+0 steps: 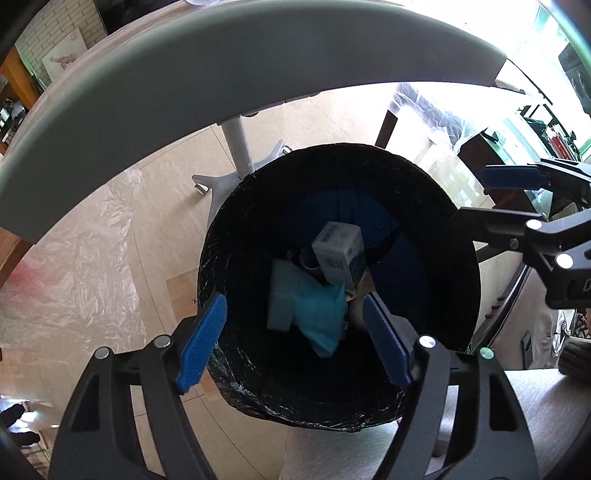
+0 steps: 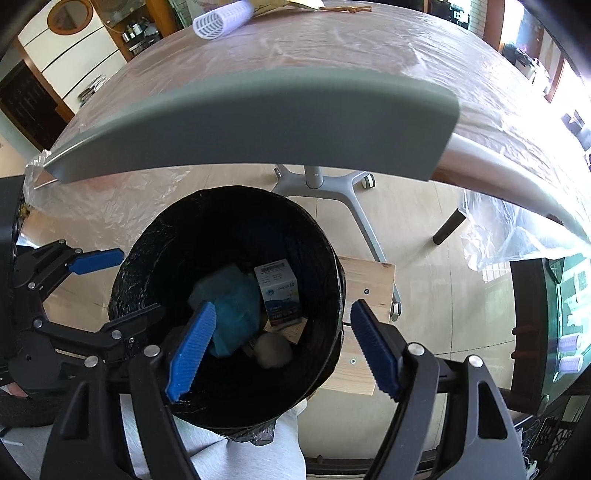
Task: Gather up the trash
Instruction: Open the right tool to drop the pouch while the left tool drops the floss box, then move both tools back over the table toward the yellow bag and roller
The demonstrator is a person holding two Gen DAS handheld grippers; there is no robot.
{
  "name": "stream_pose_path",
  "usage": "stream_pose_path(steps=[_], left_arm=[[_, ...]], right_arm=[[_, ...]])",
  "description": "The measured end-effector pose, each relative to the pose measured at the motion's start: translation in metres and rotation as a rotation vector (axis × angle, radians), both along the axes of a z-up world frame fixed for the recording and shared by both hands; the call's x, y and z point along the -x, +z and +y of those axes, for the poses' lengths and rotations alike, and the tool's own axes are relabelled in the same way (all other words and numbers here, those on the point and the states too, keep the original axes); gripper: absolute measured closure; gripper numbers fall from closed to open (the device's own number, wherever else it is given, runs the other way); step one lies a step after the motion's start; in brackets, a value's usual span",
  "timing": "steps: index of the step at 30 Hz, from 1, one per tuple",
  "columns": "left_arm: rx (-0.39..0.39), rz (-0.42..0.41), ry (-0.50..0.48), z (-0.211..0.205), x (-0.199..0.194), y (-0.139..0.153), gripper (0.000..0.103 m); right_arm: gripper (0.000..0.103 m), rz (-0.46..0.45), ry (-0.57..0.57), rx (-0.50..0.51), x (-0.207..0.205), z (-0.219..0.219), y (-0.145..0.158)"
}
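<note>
Through the left wrist camera, the left gripper (image 1: 295,343) hangs over the black-lined trash bin (image 1: 465,266), pointing steeply down into it. Its jaws stand apart, blue pads (image 1: 201,343) clear of everything, nothing between them. Down in the bin, at about twelve o'clock from the fingertips, a small white carton (image 1: 338,254) with a barcode leans on its side. Just below it, toward seven o'clock of the carton, lies a crumpled teal wrapper (image 1: 317,314) over a pale block. The right gripper (image 1: 491,195) reaches in from three o'clock above the bin's rim, its jaws also spread with nothing in them. A grey table edge (image 1: 229,85) arcs across the top, its white pedestal base (image 1: 236,162) standing on the pale floor at eleven o'clock of the bin. Clear plastic sheeting (image 1: 74,273) spreads at nine o'clock.

Through the right wrist camera, the right gripper (image 2: 282,347) hovers over the same bin (image 2: 147,258), jaws parted and empty. The carton (image 2: 279,291) stands near the bin's centre, the teal wrapper (image 2: 232,310) touching it at nine o'clock, and a pale round lump (image 2: 273,350) sits at six o'clock of the carton. The left gripper (image 2: 125,284) comes in from nine o'clock, spread wide. A wooden board (image 2: 369,288) sits under the bin at three o'clock. Grey trouser legs (image 2: 243,454) show at six o'clock. On the plastic-covered tabletop, a white mesh roller (image 2: 221,18) lies at twelve o'clock.
</note>
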State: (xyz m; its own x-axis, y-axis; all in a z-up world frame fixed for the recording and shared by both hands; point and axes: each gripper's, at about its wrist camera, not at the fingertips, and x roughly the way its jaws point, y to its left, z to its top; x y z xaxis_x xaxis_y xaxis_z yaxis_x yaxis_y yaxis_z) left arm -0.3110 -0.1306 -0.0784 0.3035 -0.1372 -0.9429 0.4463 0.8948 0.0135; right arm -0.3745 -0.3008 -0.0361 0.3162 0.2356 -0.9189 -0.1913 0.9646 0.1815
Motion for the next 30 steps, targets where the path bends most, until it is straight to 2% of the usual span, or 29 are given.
stream_pose_path(steps=[5,9,12,15,19,20,22,23,26,30], left_arm=[[-0.01,-0.016,-0.018,-0.001,0.004,0.006,0.022],[0.005,-0.06,-0.046,0.004,0.011,0.024,0.022],[0.07,-0.119,-0.072,0.01,0.017,0.058,0.021],[0.146,-0.187,-0.063,0.016,0.011,0.094,0.007],[0.196,-0.272,-0.013,0.018,-0.016,0.128,0.005],[0.187,-0.293,0.006,0.017,-0.028,0.132,0.005],[0.149,-0.32,0.023,0.016,-0.046,0.133,0.005],[0.116,-0.34,0.03,0.014,-0.057,0.133,0.005],[0.08,-0.362,0.035,0.014,-0.077,0.131,0.005],[0.041,-0.378,0.029,0.014,-0.108,0.125,0.005]], right_arm=[[0.024,-0.023,-0.008,-0.012,0.002,-0.005,0.009],[0.022,-0.076,0.011,-0.035,0.01,-0.009,0.038],[0.017,-0.142,0.031,-0.052,0.016,-0.01,0.066],[0.009,-0.228,0.017,-0.079,0.009,-0.012,0.104],[0.007,-0.295,-0.045,-0.098,-0.03,-0.019,0.132],[0.007,-0.29,-0.065,-0.112,-0.04,-0.022,0.135],[0.007,-0.229,-0.138,-0.202,-0.074,-0.031,0.142],[0.007,-0.204,-0.16,-0.258,-0.087,-0.034,0.144],[0.007,-0.115,-0.231,-0.423,-0.136,-0.036,0.145],[0.007,-0.064,-0.258,-0.477,-0.182,-0.02,0.138]])
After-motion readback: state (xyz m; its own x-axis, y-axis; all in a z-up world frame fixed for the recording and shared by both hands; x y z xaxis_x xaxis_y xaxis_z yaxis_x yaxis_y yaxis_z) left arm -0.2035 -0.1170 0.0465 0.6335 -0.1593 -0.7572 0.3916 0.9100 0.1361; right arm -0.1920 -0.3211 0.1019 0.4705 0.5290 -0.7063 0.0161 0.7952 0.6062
